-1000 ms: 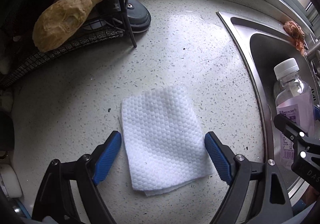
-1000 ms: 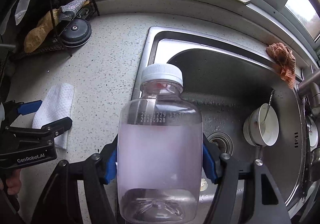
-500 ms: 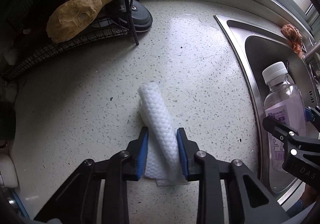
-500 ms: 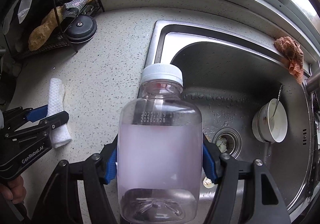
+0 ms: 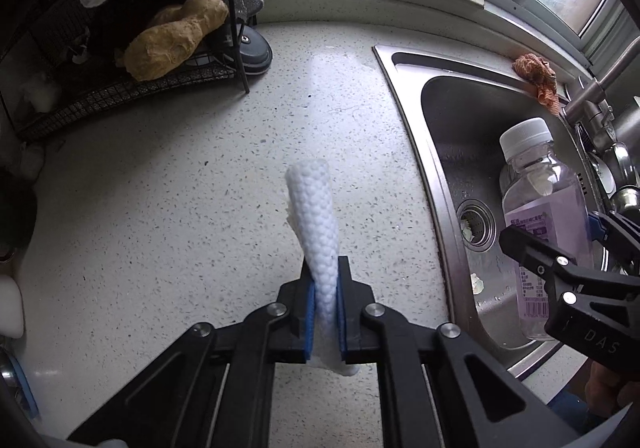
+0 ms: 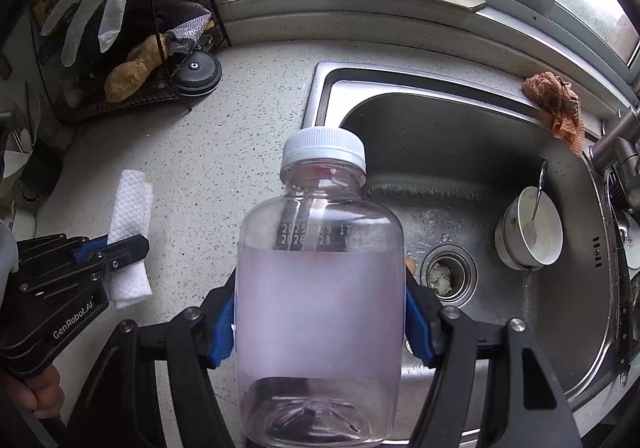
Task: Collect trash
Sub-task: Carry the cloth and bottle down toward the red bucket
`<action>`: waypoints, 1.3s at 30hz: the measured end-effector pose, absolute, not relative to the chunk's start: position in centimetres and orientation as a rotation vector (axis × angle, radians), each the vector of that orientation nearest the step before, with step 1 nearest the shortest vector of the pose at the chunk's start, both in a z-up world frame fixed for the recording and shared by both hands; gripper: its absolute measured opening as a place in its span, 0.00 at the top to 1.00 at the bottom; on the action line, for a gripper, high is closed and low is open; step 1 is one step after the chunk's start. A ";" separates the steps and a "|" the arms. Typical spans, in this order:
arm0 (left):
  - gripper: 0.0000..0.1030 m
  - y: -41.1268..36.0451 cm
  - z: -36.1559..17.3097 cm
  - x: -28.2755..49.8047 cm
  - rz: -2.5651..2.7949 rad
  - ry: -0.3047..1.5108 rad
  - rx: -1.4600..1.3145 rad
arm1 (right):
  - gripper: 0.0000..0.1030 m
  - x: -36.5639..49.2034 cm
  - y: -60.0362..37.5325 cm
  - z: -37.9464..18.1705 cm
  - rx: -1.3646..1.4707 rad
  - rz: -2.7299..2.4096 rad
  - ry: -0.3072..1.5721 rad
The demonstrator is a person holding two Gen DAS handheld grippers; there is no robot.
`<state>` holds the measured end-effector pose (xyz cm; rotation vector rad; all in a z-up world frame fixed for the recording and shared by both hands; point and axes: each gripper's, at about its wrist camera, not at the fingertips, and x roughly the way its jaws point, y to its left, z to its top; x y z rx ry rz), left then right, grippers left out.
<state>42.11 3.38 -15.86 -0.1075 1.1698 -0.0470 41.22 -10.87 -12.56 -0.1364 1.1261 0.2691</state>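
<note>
Jaws of left gripper [image 5: 324, 304] pinch the folded paper towel [image 5: 316, 224].

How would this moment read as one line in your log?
left gripper: shut on white paper towel | right gripper: holding capped plastic bottle | over: sink

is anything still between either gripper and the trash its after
No, nothing visible. The left gripper is already shut on the folded white paper towel, which is pinched between its blue pads. The right gripper is clamped around the plastic bottle, over the edge of the sink. No bin is in view.
</note>
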 end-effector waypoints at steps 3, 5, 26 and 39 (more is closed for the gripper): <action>0.93 2.7 -14.3 40.4 -0.073 1.132 -0.113 | 0.36 39.4 -11.8 -11.2 -0.142 0.274 1.093; 0.93 1.6 -13.7 39.3 -0.080 1.115 -0.100 | 0.36 38.1 -12.4 -10.4 -0.148 0.275 1.073; 0.92 -14.2 -10.4 25.3 -0.155 1.060 0.005 | 0.36 23.7 -26.5 -8.2 -0.134 0.247 1.008; 0.92 -28.3 -12.4 17.1 -0.276 1.111 0.077 | 0.36 14.0 -37.7 -9.7 -0.072 0.123 1.037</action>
